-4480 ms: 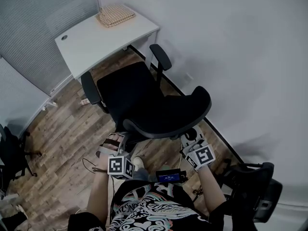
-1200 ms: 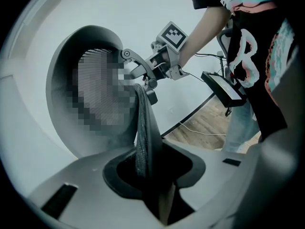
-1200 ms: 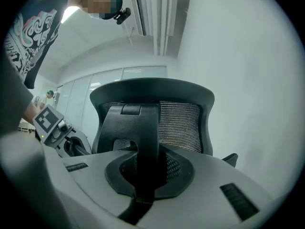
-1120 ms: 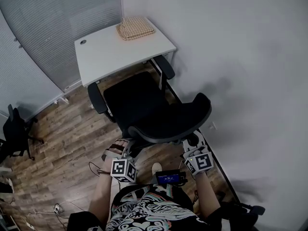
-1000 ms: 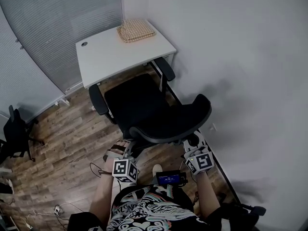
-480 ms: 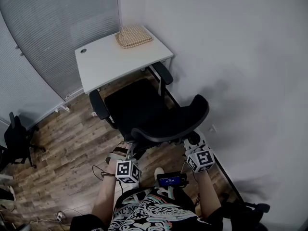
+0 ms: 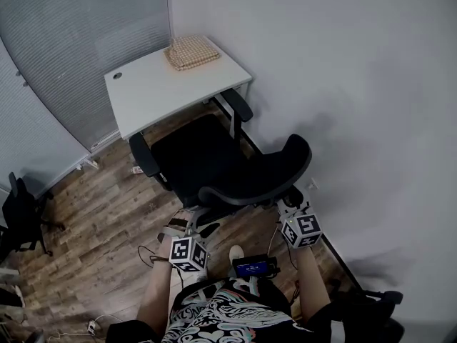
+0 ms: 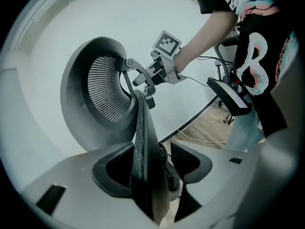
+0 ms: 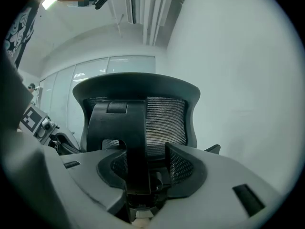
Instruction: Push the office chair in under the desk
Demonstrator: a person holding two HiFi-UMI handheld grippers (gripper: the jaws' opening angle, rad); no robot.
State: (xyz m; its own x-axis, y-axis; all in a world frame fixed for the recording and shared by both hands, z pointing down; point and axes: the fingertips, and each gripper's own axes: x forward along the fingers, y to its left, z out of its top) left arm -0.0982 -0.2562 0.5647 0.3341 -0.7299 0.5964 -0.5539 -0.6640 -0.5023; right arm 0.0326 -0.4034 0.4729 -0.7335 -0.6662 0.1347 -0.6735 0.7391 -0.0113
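Left tongs and right tongs just popped open, chair backrest loose between each. I'd nudge both sides evenly so it rolls straight under the tabletop edge.

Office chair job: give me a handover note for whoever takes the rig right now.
Left gripper: open, jaws just been opening, backrest edge between them, unclamped.
Right gripper: open, also just been opening, backrest's rear spine between its jaws.
Office chair: faces the desk, seat front at its edge, most of the seat out.
Done: chair lined up at desk.
Left: push the backrest until the seat is under.
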